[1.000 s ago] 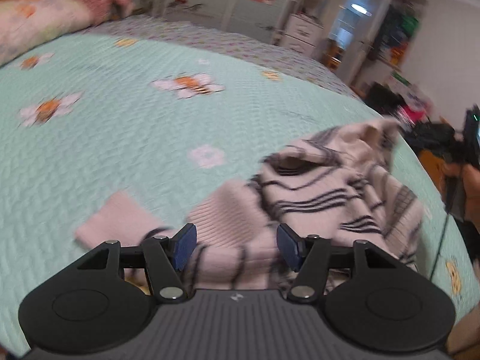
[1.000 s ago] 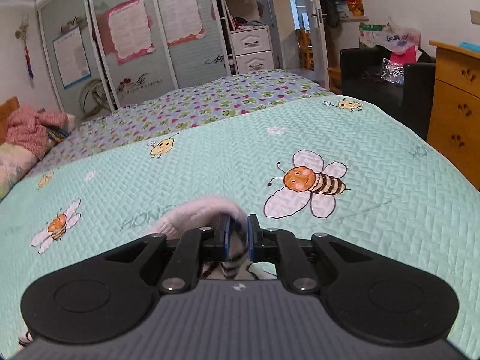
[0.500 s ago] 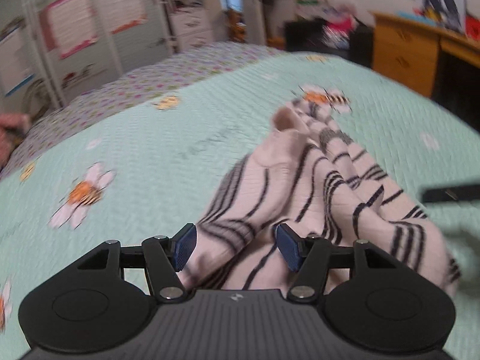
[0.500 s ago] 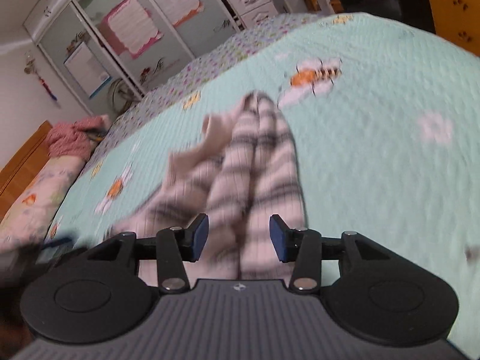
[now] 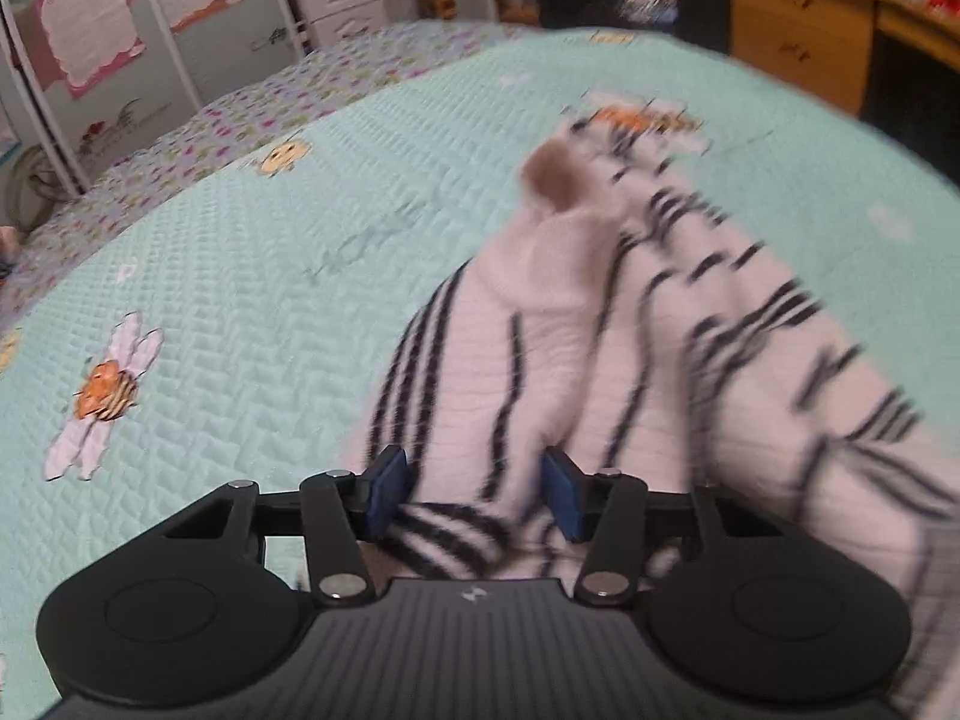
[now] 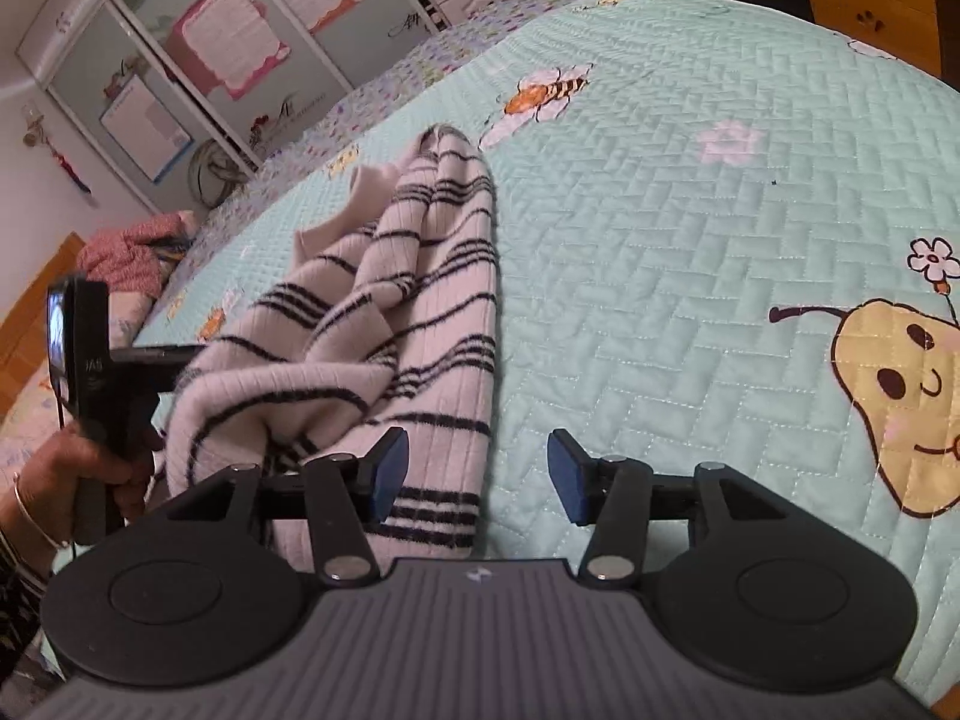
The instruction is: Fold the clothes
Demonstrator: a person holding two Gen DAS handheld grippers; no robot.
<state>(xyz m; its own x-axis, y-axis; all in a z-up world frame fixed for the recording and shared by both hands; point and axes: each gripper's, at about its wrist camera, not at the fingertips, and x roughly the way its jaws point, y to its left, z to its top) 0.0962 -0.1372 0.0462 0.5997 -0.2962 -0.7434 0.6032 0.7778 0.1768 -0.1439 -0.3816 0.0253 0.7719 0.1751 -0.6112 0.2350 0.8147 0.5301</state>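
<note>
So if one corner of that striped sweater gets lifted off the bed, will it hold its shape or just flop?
The striped sweater would probably flop: it already lies in soft bunched folds on the quilted bedspread. Its ribbed knit looks thick, so it likely sags under its own weight. It will probably drag rather than slide on the textured quilt.

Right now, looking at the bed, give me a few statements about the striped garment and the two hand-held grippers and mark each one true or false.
1. The striped garment lies bunched on the mint quilt. True.
2. It is neatly folded into a square. False: it is rumpled lengthwise.
3. The right hand-held gripper clamps the cloth. False: its jaws are opening, with only the hem edge by the left pad.
4. Cloth lies between the left hand-held gripper pads as they close. True.
5. The quilt is plain. False: bees and flowers.
</note>
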